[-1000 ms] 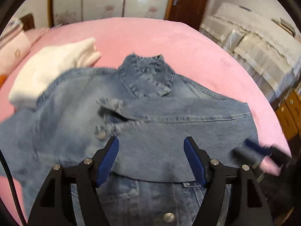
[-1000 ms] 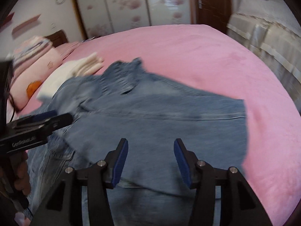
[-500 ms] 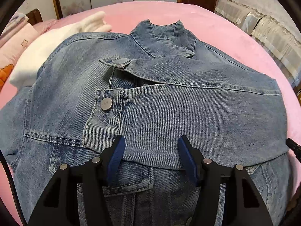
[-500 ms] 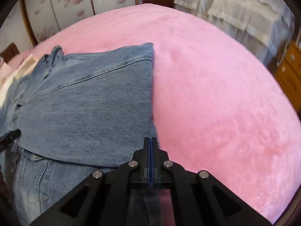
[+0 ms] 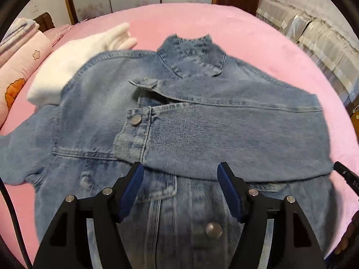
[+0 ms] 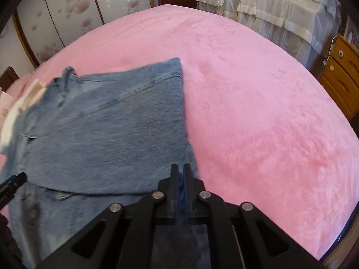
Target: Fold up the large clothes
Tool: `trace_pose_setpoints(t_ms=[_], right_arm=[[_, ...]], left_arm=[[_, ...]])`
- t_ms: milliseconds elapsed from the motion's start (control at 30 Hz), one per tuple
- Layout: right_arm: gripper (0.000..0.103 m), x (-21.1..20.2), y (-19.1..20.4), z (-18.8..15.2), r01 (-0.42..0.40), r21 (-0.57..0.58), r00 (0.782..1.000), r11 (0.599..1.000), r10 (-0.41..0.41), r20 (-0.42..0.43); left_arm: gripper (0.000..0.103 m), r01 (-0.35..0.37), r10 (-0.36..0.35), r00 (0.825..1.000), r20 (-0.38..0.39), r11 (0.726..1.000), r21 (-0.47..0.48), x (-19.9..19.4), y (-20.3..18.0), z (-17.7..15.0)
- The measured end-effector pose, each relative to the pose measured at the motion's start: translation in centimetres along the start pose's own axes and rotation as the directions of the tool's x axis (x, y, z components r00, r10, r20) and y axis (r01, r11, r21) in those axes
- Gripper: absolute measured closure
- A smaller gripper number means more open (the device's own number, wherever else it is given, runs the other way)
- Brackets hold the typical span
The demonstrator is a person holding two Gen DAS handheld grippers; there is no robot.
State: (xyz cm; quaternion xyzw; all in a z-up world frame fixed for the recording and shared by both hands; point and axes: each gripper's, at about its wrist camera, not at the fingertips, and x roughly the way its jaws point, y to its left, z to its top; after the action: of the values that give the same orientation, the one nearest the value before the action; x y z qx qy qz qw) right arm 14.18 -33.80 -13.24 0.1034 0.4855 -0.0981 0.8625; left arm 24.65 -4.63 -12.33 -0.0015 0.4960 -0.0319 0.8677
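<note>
Denim jacket: front up on the pink bedspread, one sleeve folded across its chest.
Left gripper: your jaws spread and widening above the denim, nothing between.
Right gripper: your jaws nearly together, easing apart, denim between them at the jacket's edge.

Denim jacket, sleeve folded across

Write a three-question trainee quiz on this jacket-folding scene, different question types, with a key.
1. True or false: the denim jacket lies on a green bedspread.
2. Which gripper has nothing between its fingers? A) left gripper B) right gripper
3. Fill in: beside the jacket's shoulder lies a folded ____ garment.

Key: 1 false, the bedspread is pink. 2 A; its jaws stand apart above the jacket, opening, while the right one's nearly shut jaws have denim between them. 3 white.
</note>
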Motion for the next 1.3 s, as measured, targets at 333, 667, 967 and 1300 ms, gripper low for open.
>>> trace_pose_setpoints(t_ms=[333, 667, 967, 1300], right_arm=[[0.065, -8.4, 3.1, -3.2, -0.058, -0.071, 0.995, 0.996, 0.064, 0.083], [0.065, -15.6, 7.1, -7.9, -0.108, -0.203, 0.984, 0.973, 0.134, 0.118], [0.062, -19.4, 11.4, -11.5, -0.127, -0.303, 0.976, 0.944, 0.173, 0.129], [0.053, -21.1, 20.0, -13.8, -0.158, -0.466, 0.961, 0.871, 0.244, 0.131]], left_arm=[[0.031, -0.003, 0.002, 0.997, 0.075, 1.0, 0.004, -10.5, 1.3, -3.1], [0.03, 0.014, -0.011, 0.991, 0.133, 1.0, -0.018, -18.5, 4.4, -8.4], [0.03, 0.018, -0.002, 0.985, 0.174, 0.996, -0.086, -22.4, 9.7, -11.8], [0.029, -0.038, 0.072, 0.985, 0.16, 0.978, -0.203, -24.4, 20.7, -12.4]])
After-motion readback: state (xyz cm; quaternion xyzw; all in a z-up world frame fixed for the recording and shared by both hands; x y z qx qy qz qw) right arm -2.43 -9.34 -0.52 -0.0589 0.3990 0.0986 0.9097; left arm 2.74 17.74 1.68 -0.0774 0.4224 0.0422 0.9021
